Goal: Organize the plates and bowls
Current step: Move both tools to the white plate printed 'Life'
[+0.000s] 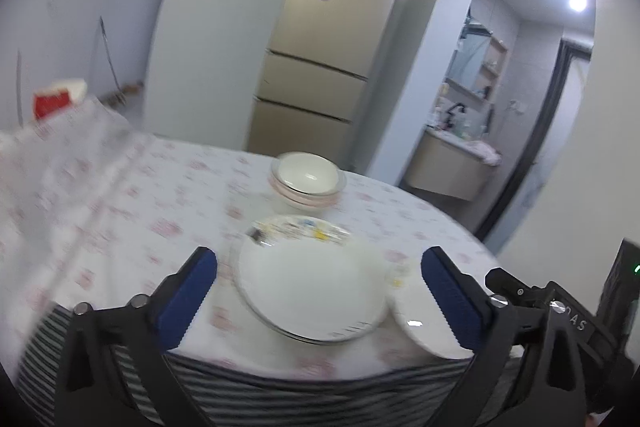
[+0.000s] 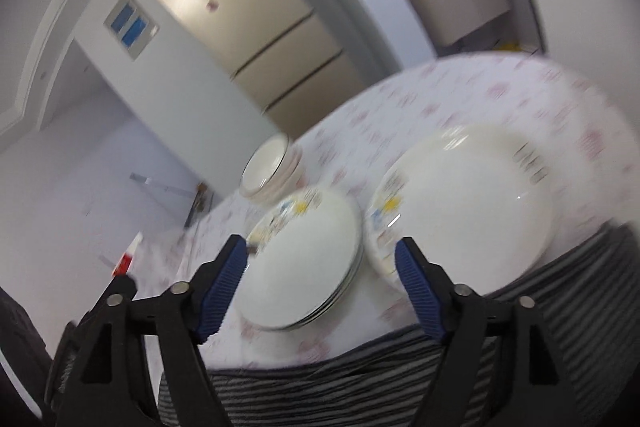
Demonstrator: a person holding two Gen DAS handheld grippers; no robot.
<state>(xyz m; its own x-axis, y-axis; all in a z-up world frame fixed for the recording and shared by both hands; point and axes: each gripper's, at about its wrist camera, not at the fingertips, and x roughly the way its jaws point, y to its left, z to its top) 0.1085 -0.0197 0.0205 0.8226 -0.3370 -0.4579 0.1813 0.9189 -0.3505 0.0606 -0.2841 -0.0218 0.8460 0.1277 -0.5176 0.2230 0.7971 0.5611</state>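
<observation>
A stack of white plates (image 1: 312, 287) with a patterned far rim lies near the front edge of the round table (image 1: 120, 195). My left gripper (image 1: 320, 259) hangs open above it, the blue pads wide on either side and nothing between them. A second white plate (image 1: 424, 323) lies just right of the stack. Behind them stands a stack of bowls (image 1: 308, 179). In the right wrist view my right gripper (image 2: 320, 243) is open over the same plate stack (image 2: 304, 259), touching nothing. The other plates (image 2: 468, 195) lie to its right, the bowls (image 2: 268, 167) behind.
A floral cloth over a striped one covers the table (image 2: 500, 91). A red and white box (image 1: 60, 99) sits at its far left. A beige fridge (image 1: 320, 47) stands behind the table, and an arched doorway with a washbasin (image 1: 452, 171) opens at the right.
</observation>
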